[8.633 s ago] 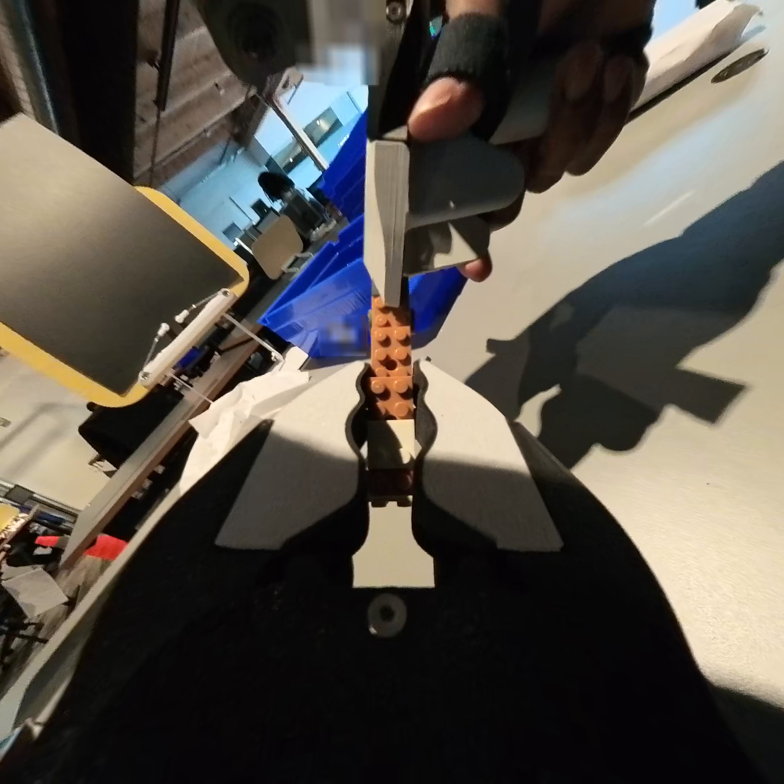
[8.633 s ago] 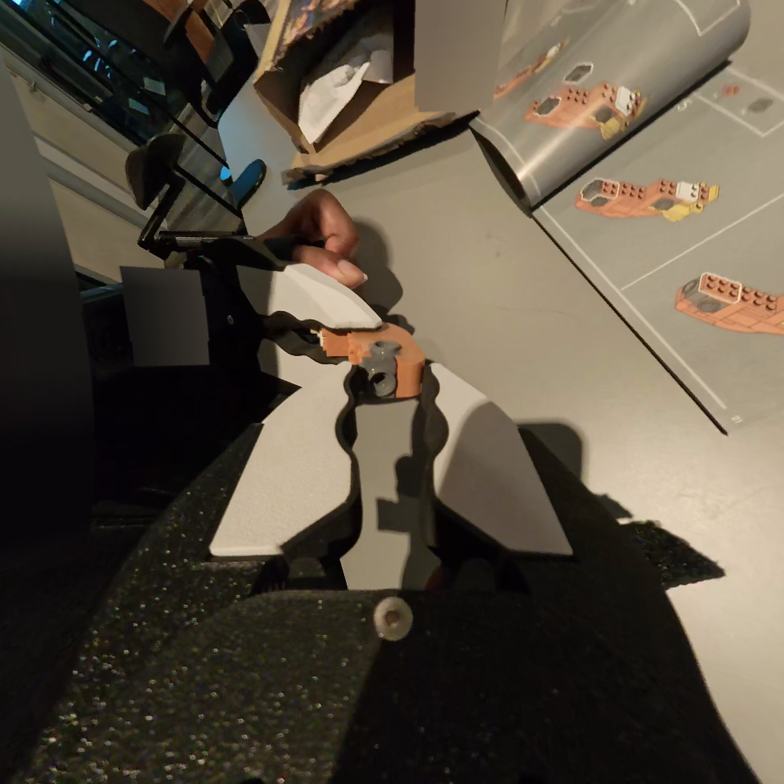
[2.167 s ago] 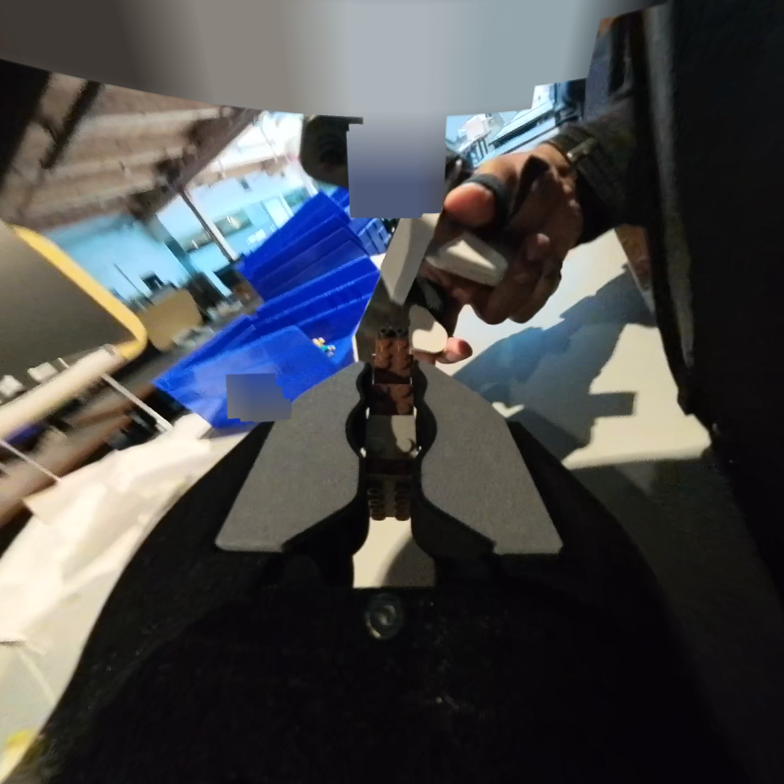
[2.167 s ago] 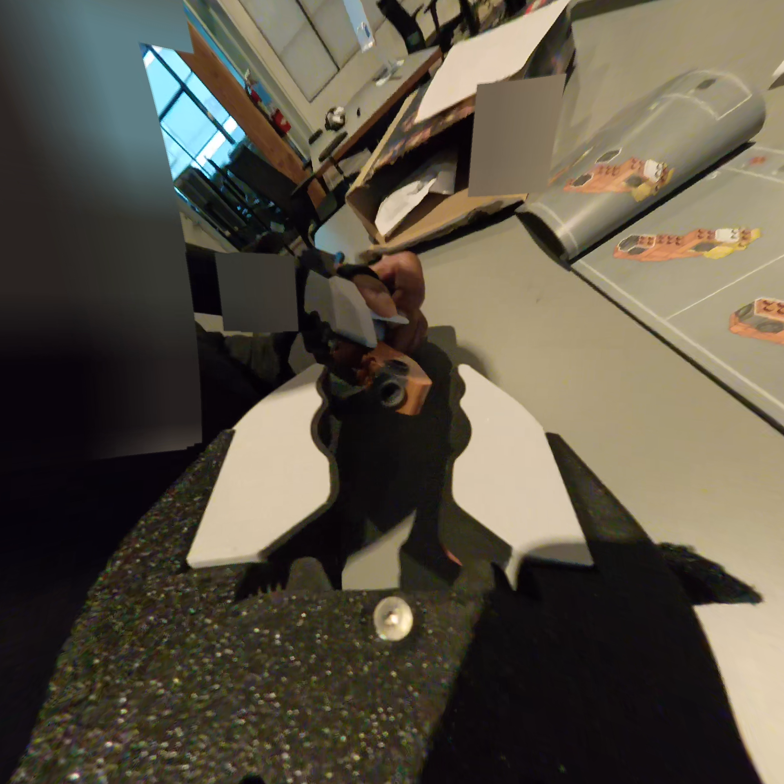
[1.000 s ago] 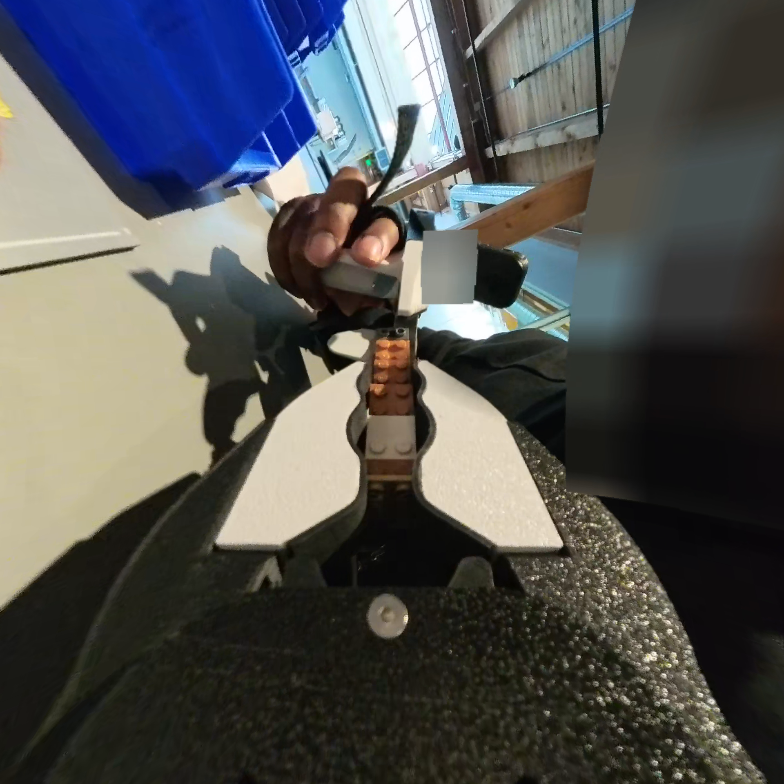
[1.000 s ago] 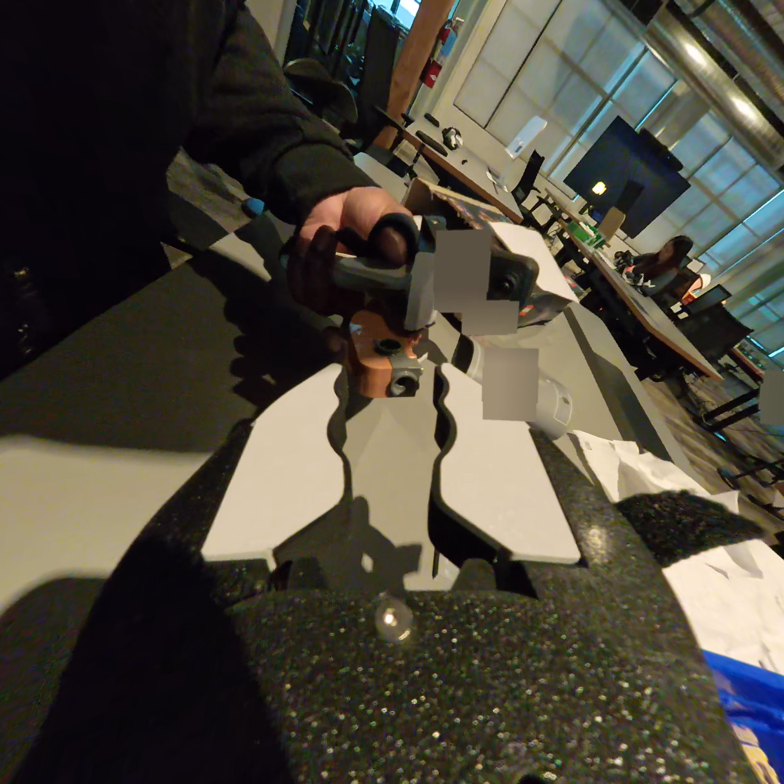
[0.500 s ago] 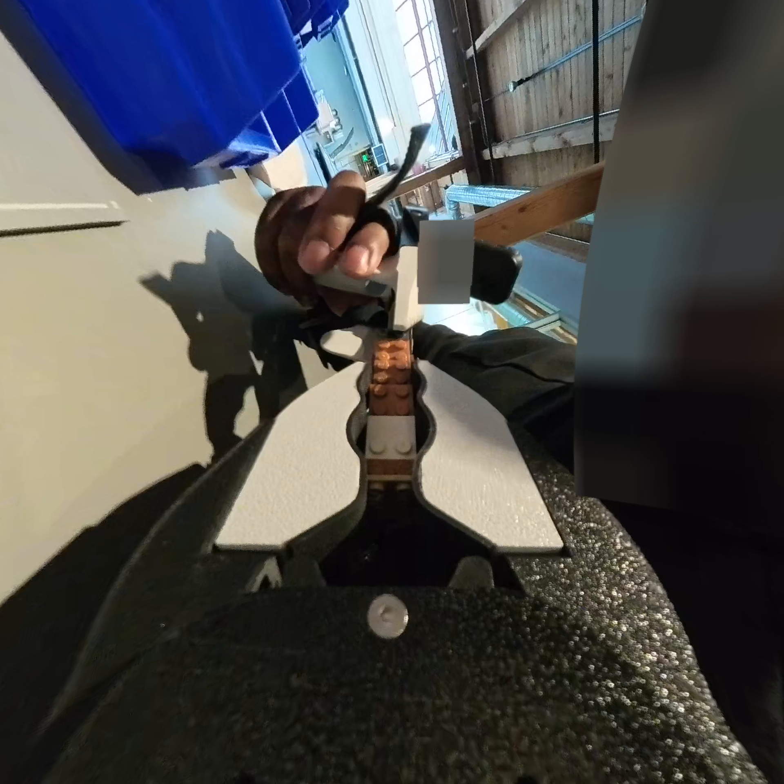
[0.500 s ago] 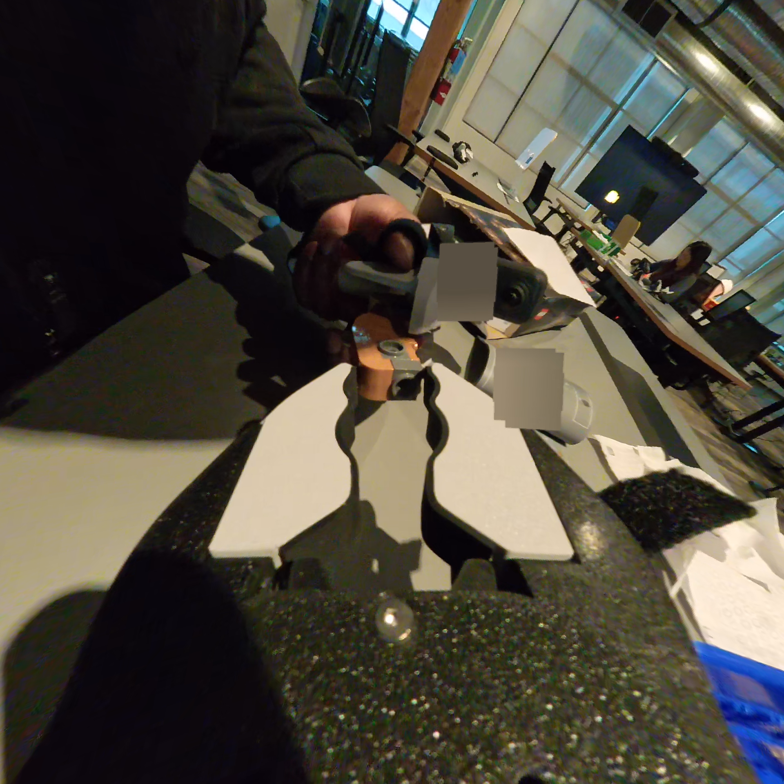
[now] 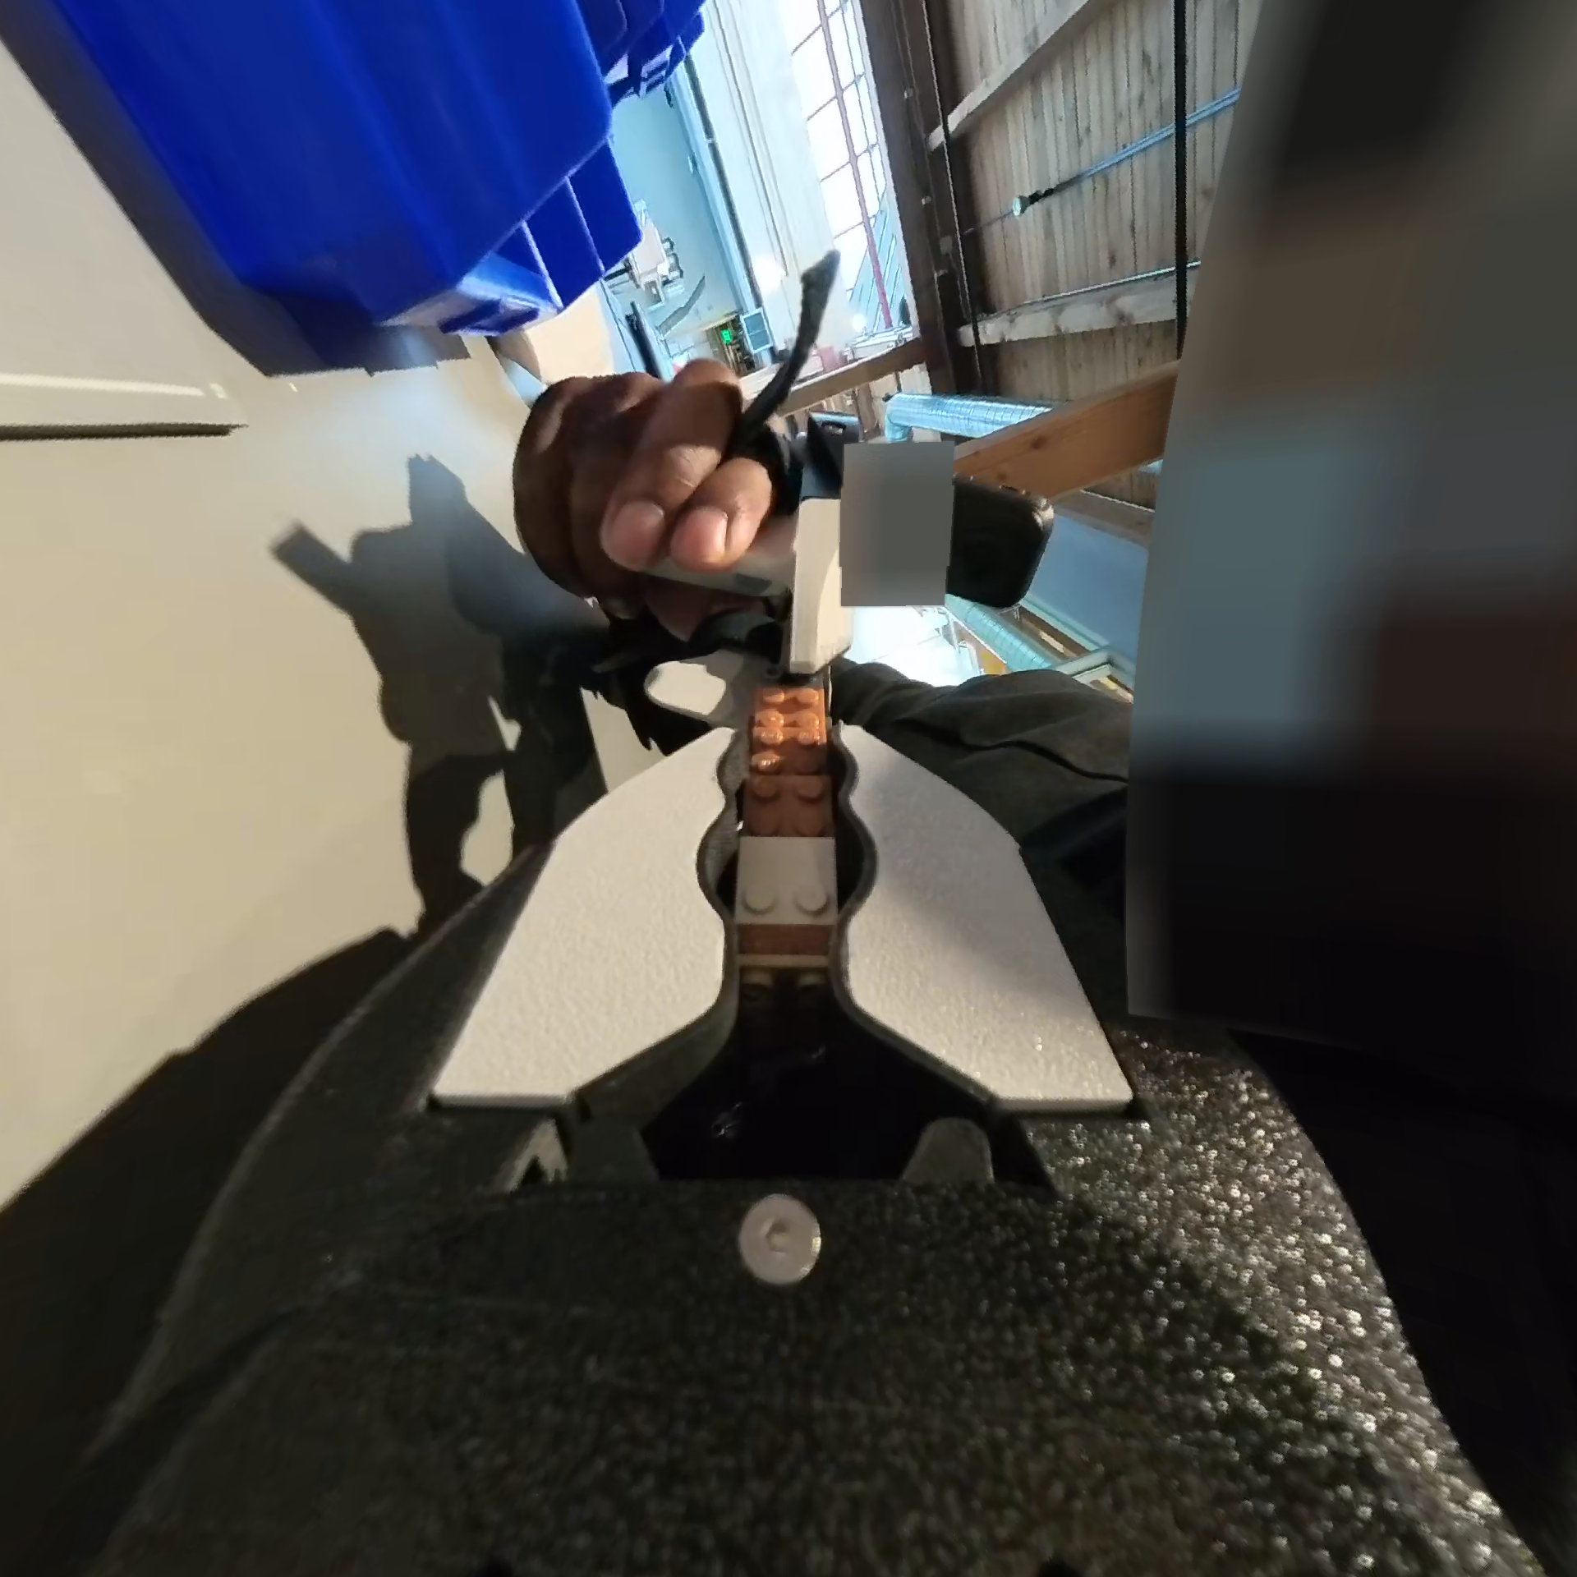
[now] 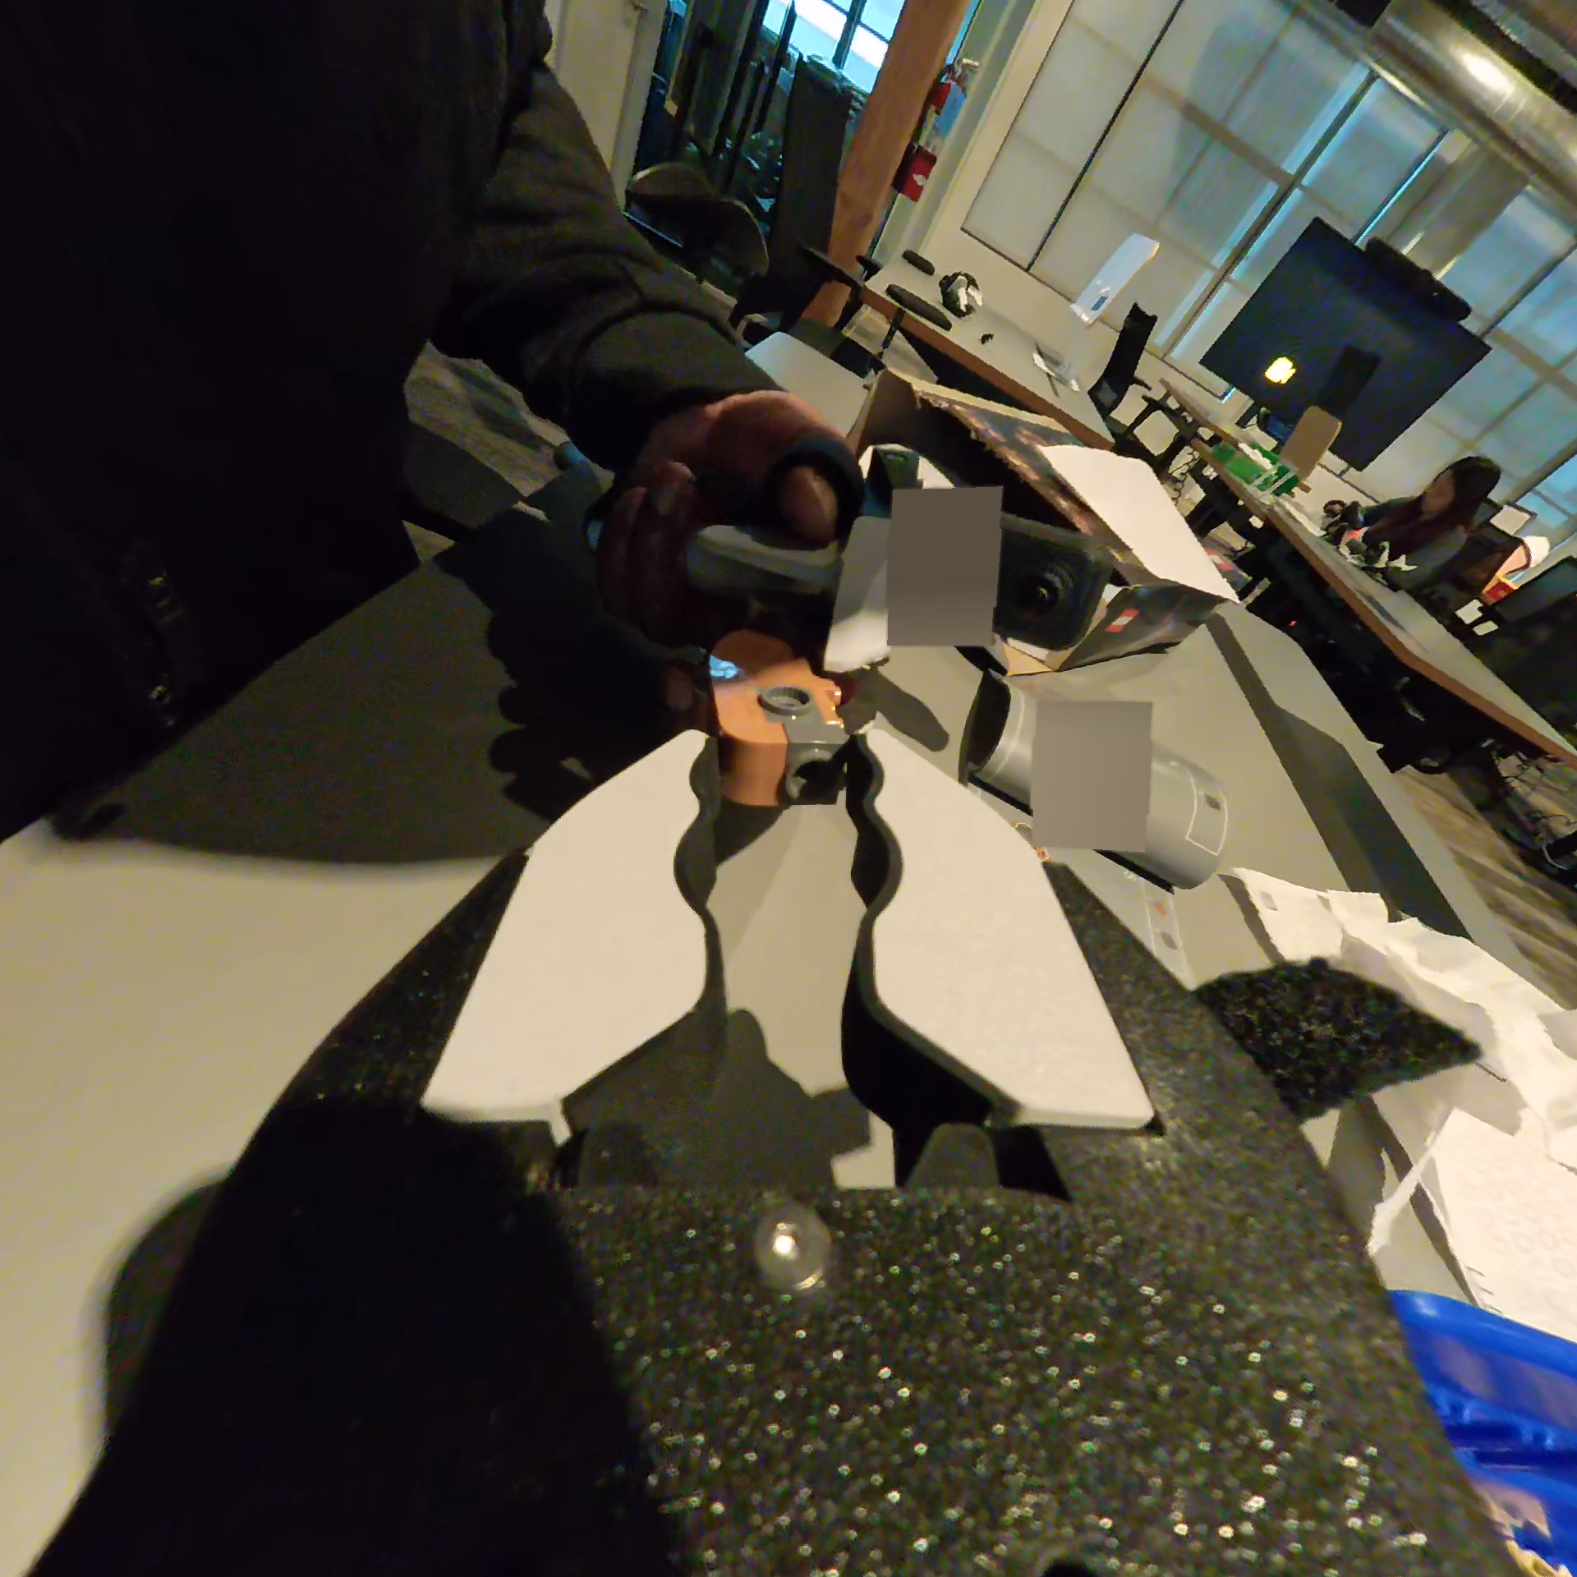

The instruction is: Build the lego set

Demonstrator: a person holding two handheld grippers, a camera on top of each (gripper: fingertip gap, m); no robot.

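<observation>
The left gripper has its jaws pinching the orange lego build by its long sides, up in the air above the grey worktop. A white brick sits on top of the build, between the jaws. I think it is held this way so the far end sticks out free.

The right gripper comes at that free end, where a small grey piece sits. Its jaws are close around the end, but I cannot tell if they squeeze it. It is probably pushing the grey piece on. A blue bin stands farther back on the worktop.
</observation>
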